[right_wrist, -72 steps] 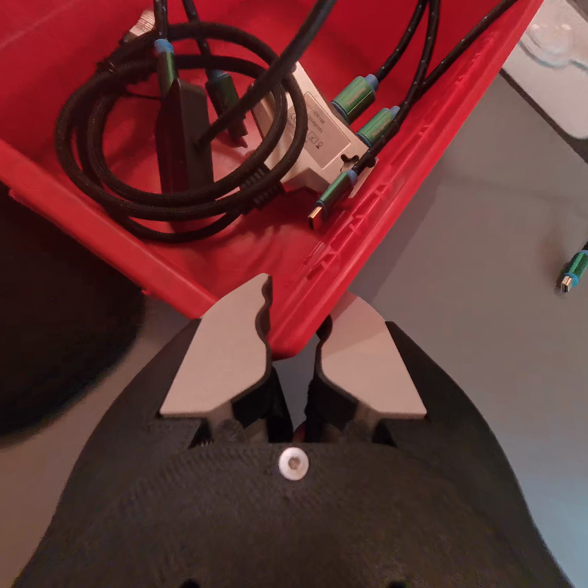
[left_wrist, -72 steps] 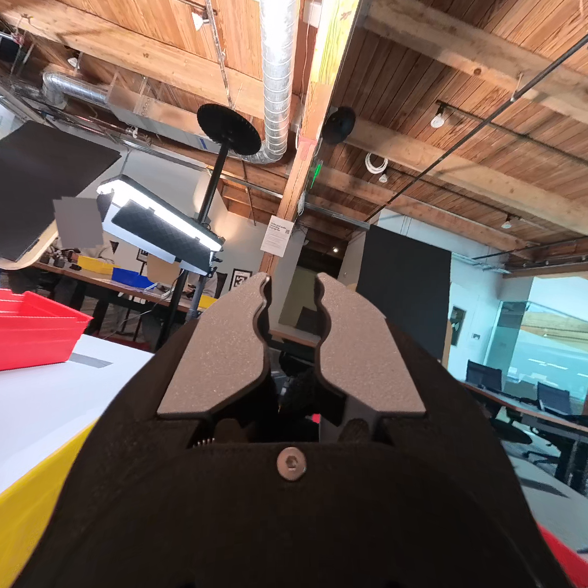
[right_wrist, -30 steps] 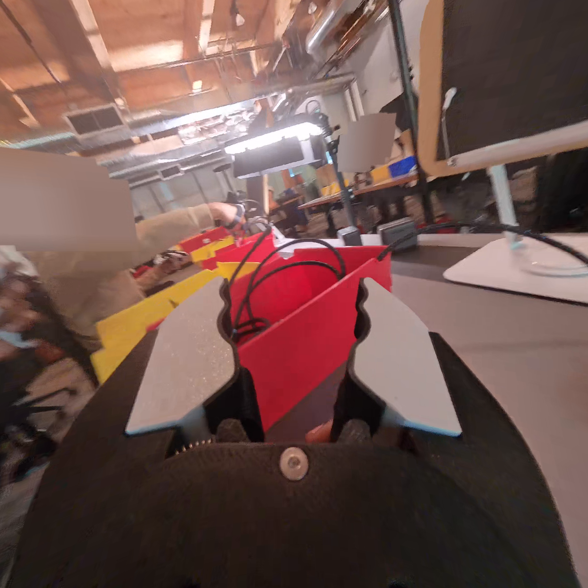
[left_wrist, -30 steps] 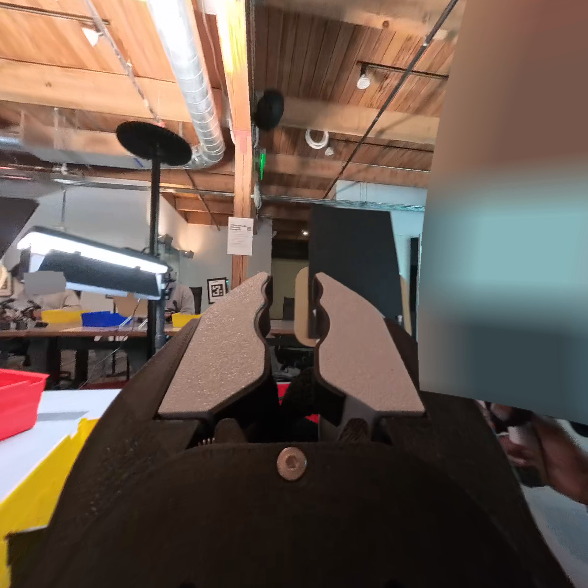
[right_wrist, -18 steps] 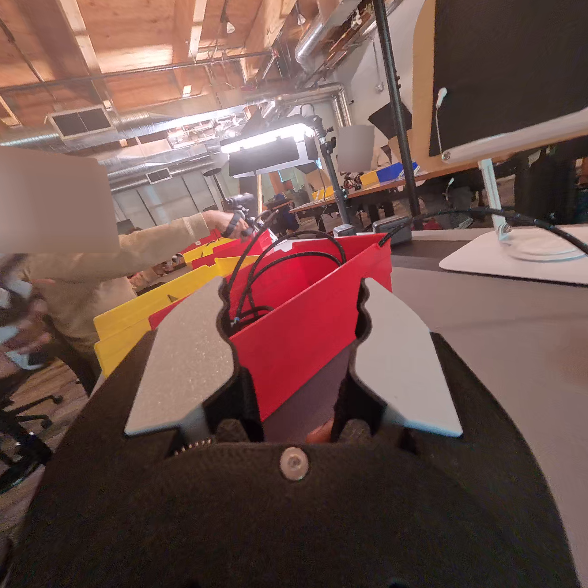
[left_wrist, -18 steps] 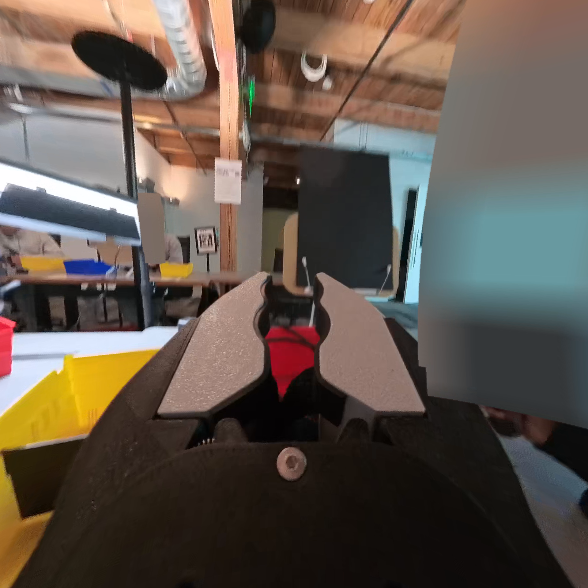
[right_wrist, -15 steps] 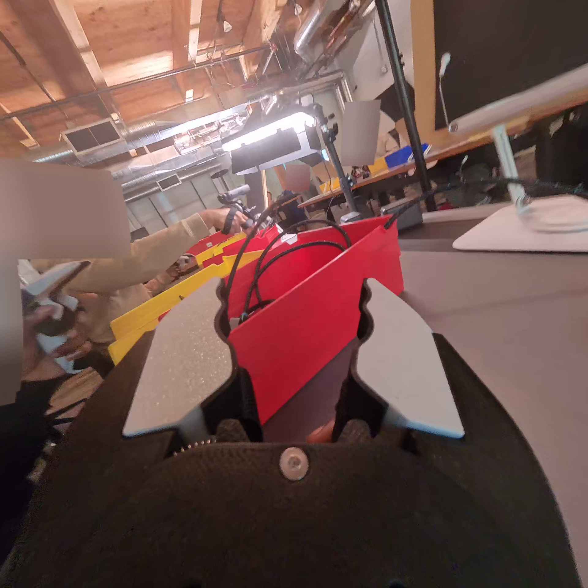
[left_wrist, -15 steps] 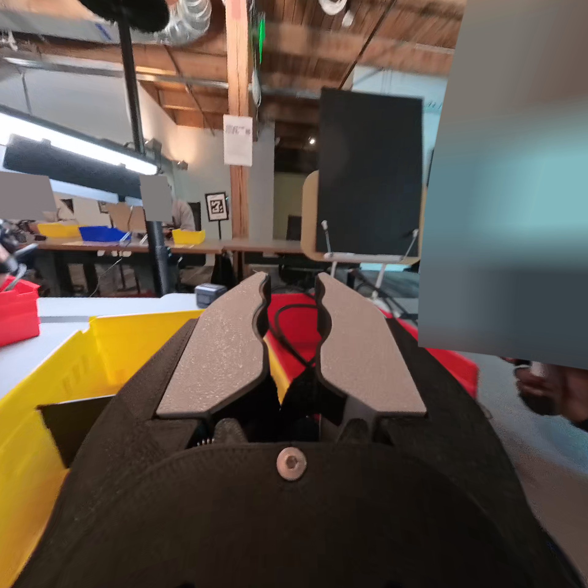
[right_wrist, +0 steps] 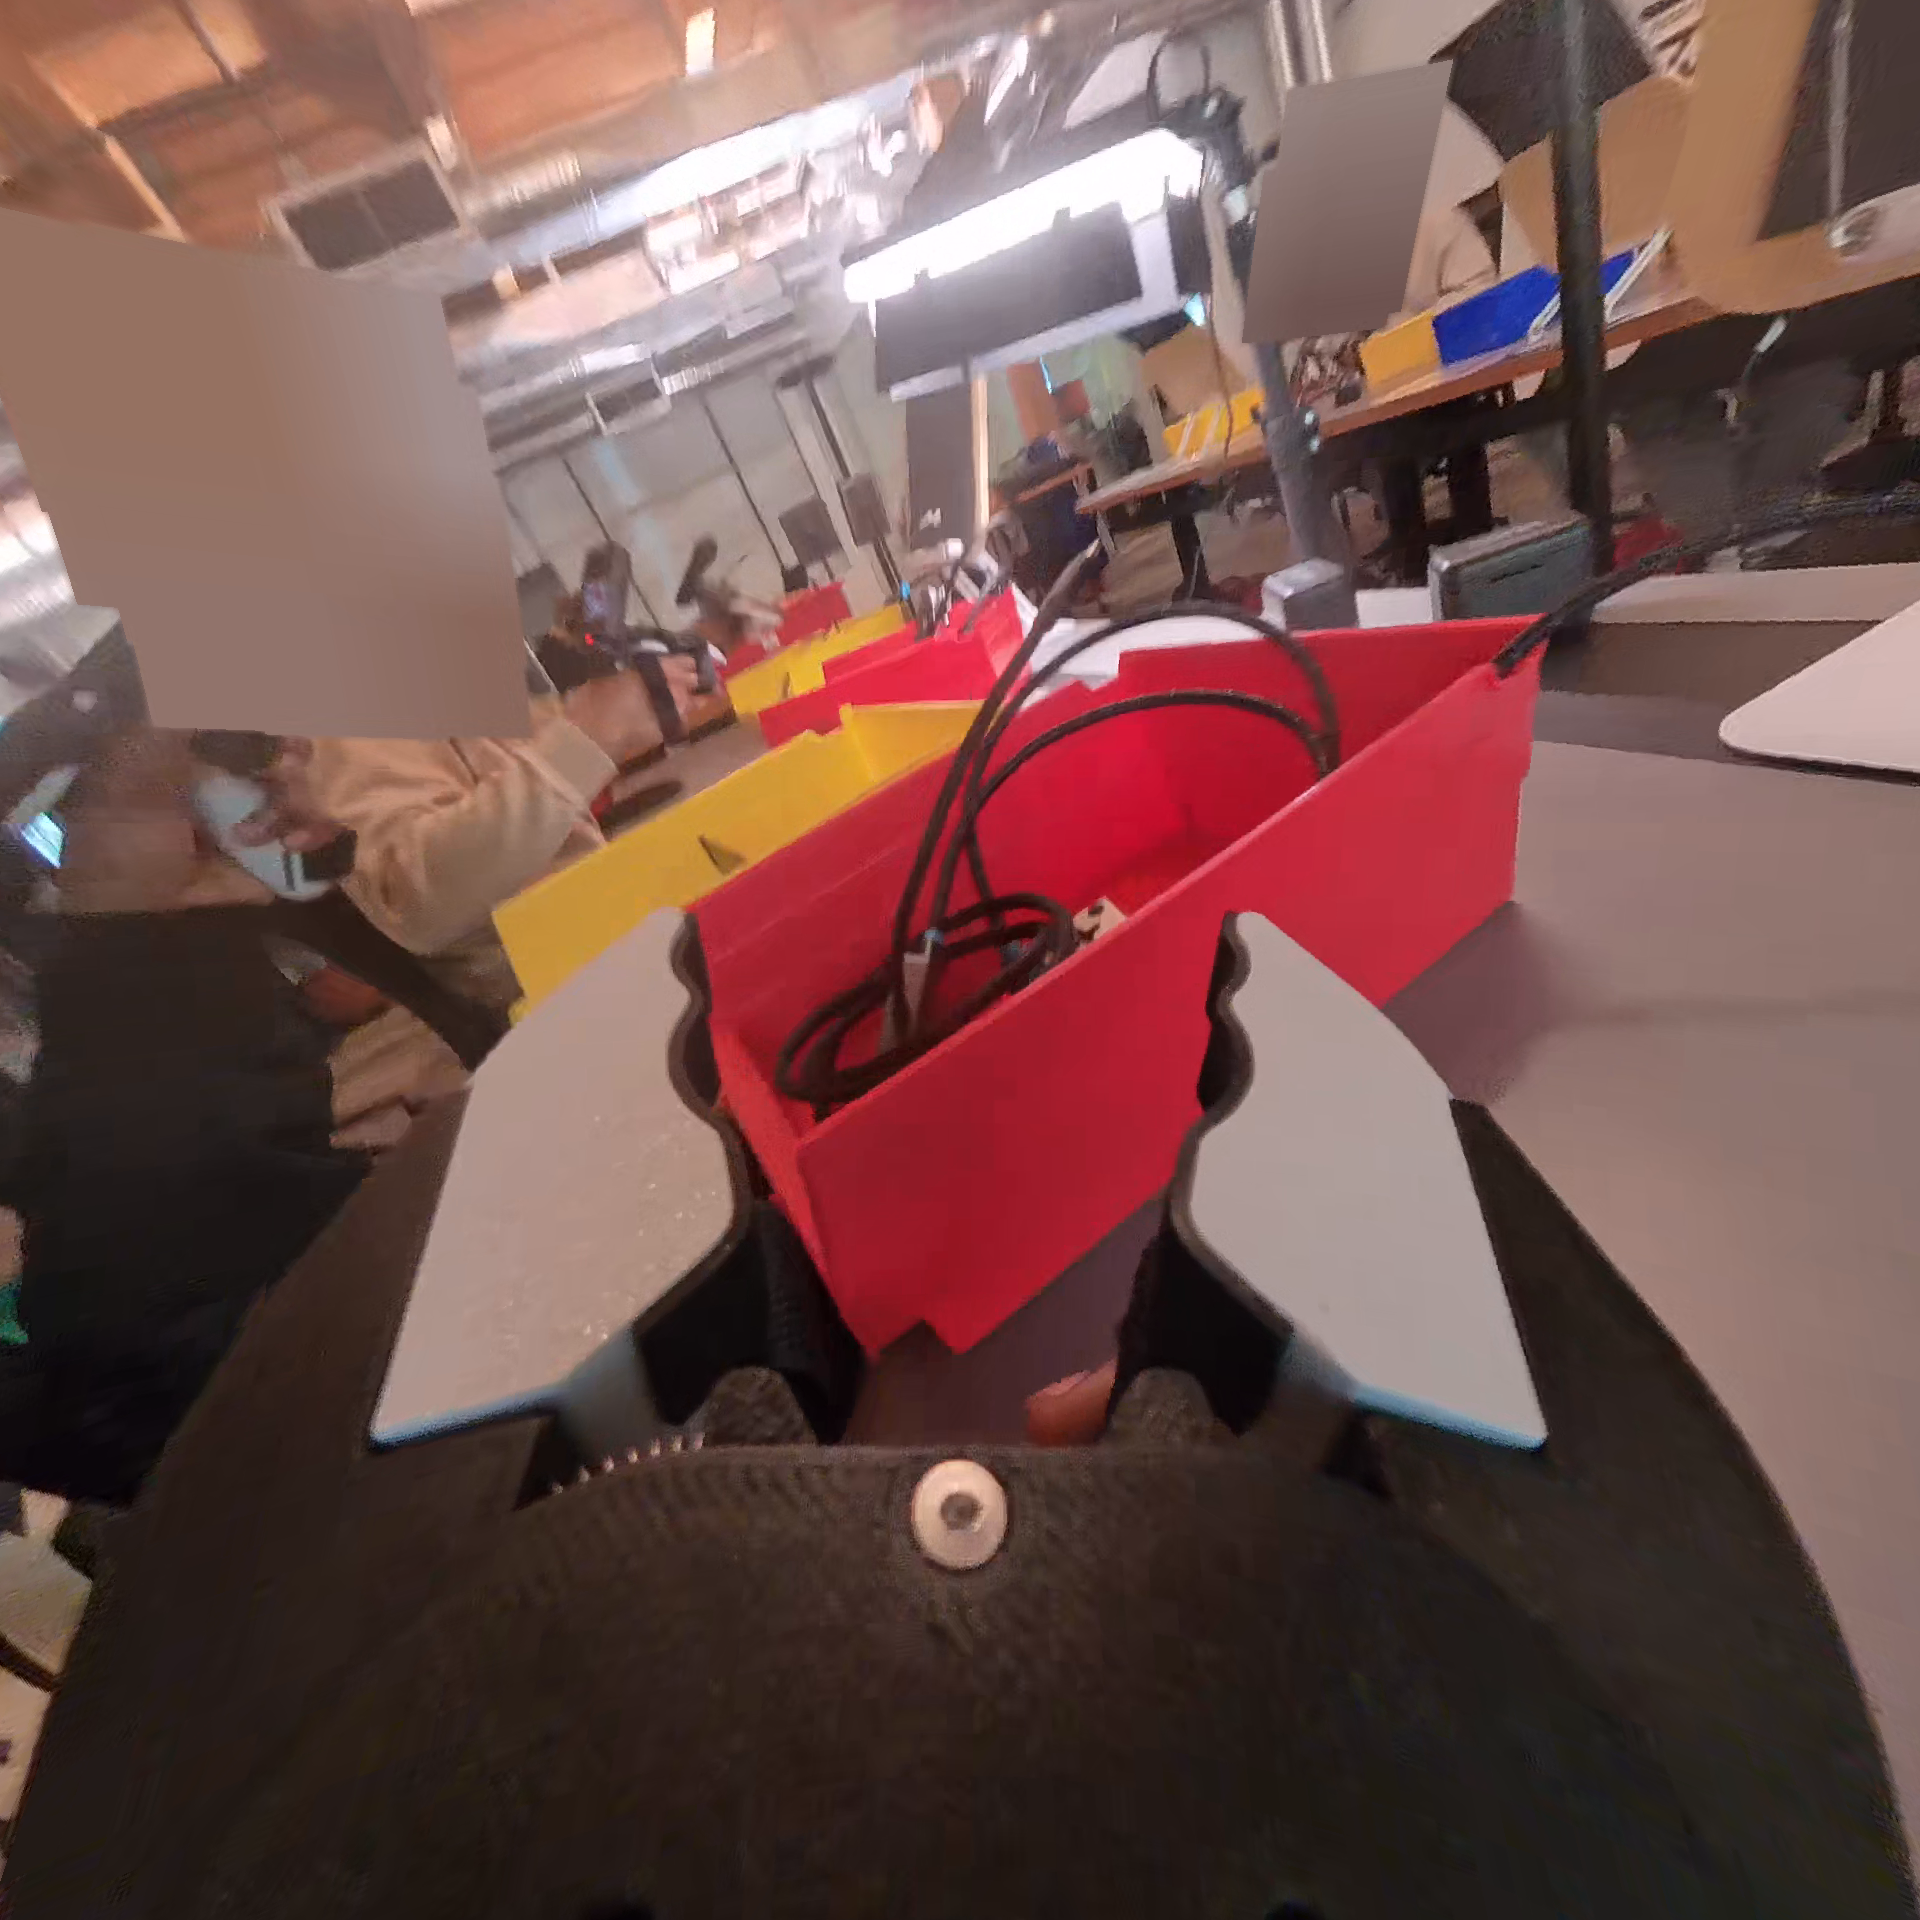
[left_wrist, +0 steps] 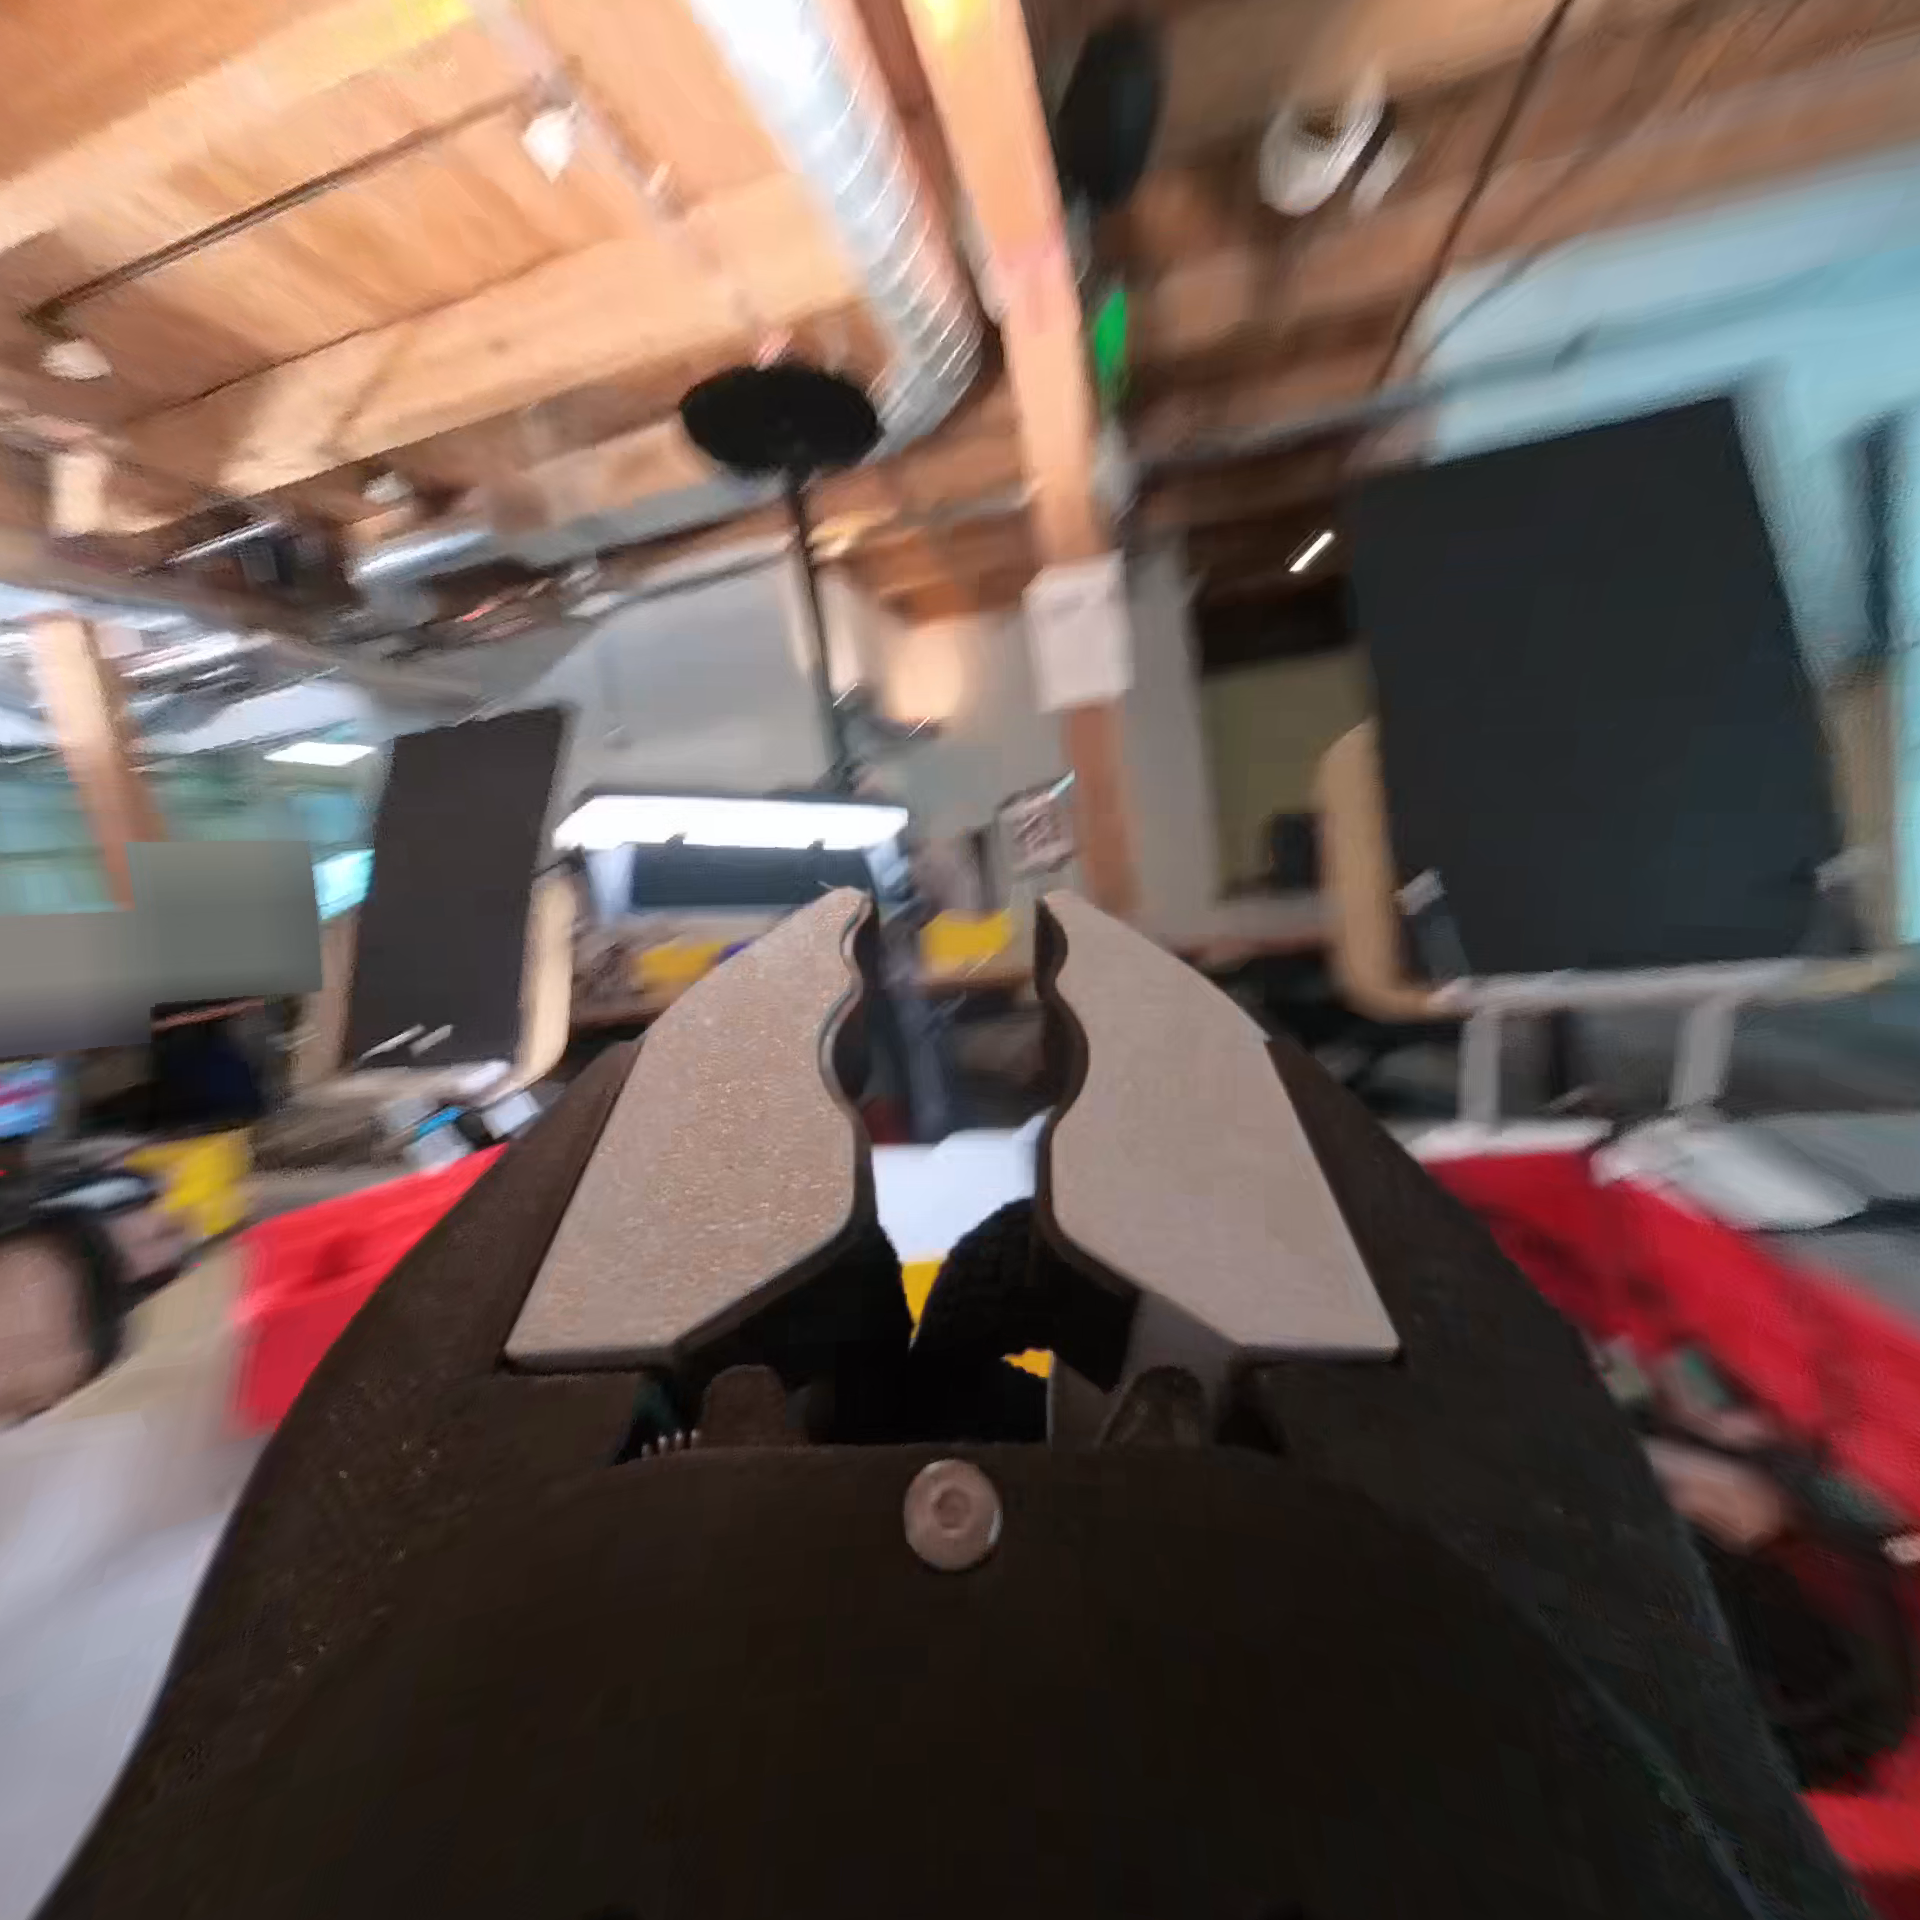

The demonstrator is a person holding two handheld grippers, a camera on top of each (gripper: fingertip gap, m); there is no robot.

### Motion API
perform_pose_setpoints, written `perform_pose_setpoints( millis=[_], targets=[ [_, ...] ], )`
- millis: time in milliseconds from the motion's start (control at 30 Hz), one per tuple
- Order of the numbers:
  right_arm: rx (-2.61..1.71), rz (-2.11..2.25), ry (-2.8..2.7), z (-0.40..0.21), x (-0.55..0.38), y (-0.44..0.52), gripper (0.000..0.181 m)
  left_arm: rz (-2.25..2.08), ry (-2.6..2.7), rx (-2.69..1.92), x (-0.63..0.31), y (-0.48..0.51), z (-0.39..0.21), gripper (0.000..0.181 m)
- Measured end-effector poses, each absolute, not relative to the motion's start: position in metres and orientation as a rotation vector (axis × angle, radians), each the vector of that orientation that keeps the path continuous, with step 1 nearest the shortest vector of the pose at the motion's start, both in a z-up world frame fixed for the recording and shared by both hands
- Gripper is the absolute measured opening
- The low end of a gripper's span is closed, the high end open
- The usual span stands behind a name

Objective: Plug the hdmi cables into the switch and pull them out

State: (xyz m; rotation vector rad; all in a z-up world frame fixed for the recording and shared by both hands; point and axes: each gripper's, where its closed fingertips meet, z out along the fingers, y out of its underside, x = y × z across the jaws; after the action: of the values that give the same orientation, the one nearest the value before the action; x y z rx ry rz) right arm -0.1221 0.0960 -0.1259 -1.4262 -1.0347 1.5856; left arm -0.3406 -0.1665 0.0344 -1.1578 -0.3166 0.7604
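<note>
Surface: grey tabletop (right_wrist: 1662, 1039), filling the right half of the right wrist view; a white flat base plate (right_wrist: 1839, 717) sits at its right edge.

Room: open workshop with a timber-beam ceiling (left_wrist: 416, 208), a silver duct, a black panel (left_wrist: 1579, 686) at right of the left wrist view, and a lit lamp panel (right_wrist: 1029, 249) on a stand at upper centre of the right wrist view. The left wrist view is heavily motion-blurred.

Red bin (right_wrist: 1195, 1018): centre of the right wrist view, on the tabletop, its near corner pointing toward the camera and lying between the fingers' tips; its long axis runs from lower centre to upper right. A yellow bin (right_wrist: 727, 842) stands just beside it on the left, with more red and yellow bins behind.

HDMI cables (right_wrist: 935, 997): black braided, coiled at the bin's near end, with loops arching above the rim toward the far end. A small pale box corner, possibly the switch (right_wrist: 1096, 920), shows beside the coil; which way it faces cannot be told.

Right gripper (right_wrist: 956, 1039): jaws spread wide, holding nothing, straddling the bin's near corner without touching it.

Left gripper (left_wrist: 956, 997): jaws parted by a narrow gap, nothing between them, aimed into the room above the bins.

Open room: bare tabletop right of the red bin. A person in a tan sleeve (right_wrist: 447, 821) occupies the left of the frame.
</note>
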Motion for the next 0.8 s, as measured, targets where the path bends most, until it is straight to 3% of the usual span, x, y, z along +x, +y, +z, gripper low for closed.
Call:
perform_pose_setpoints(
  millis=[133,267,433,567,800],
  targets=[
    [-1.535,1.435,-1.330,-0.169,-0.138,0.070,0.097,1.029,-0.610,-1.479,-0.412,-0.212,-0.039,0.045],
    [-1.613,1.406,-1.598,-0.209,-0.148,0.031,0.097,0.814,-0.870,-1.987,-0.447,-0.245,-0.156,0.065],
    [-1.636,1.113,-1.701,-0.242,-0.152,0.040,0.081,0.313,-0.807,-1.992,-0.443,-0.220,-0.210,0.047],
    [-1.650,1.181,-1.687,-0.243,-0.157,0.038,0.083,0.301,-0.672,-1.961,-0.452,-0.212,-0.220,0.007],
    [-1.608,1.153,-1.684,-0.240,-0.170,0.038,0.086,0.521,-0.638,-1.847,-0.457,-0.237,-0.177,0.005]
  ],
)
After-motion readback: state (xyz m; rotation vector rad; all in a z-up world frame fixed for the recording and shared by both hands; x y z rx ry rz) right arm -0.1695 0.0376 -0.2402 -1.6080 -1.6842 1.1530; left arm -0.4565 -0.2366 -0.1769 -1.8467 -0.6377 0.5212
